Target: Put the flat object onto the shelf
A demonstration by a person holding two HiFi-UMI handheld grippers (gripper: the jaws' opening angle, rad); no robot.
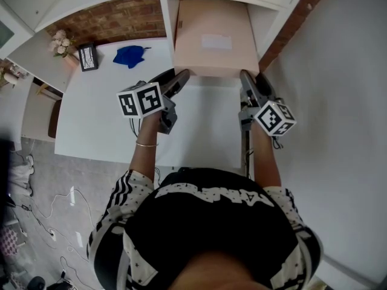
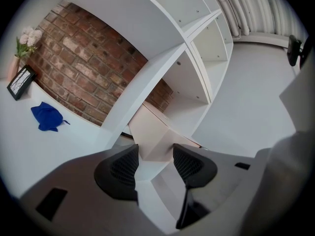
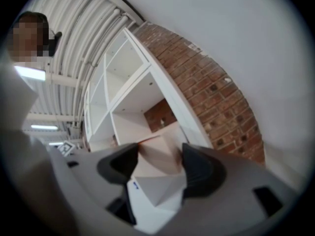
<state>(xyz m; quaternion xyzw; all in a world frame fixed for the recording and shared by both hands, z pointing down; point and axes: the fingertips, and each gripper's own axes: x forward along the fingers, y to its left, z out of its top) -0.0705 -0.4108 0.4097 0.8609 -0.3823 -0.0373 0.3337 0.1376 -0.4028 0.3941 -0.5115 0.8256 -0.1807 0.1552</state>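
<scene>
A flat pale-pink box [image 1: 213, 38] lies level, its far part inside the lower compartment of the white shelf [image 1: 168, 17] and its near edge over the white table [image 1: 199, 132]. My left gripper [image 1: 181, 75] grips the box's near left corner, and my right gripper [image 1: 245, 75] grips the near right corner. In the left gripper view, the box's corner [image 2: 152, 129] sits between the dark pads of the left gripper [image 2: 155, 163]. In the right gripper view, the box [image 3: 157, 151] fills the gap between the jaws of the right gripper [image 3: 160, 163].
A blue cloth [image 1: 131, 55], a small framed picture [image 1: 88, 57] and a bunch of flowers [image 1: 60, 43] sit at the table's back left against a brick wall [image 1: 115, 20]. A white wall [image 1: 338, 71] runs along the right. The shelf's upright divider [image 2: 142, 82] stands left of the box.
</scene>
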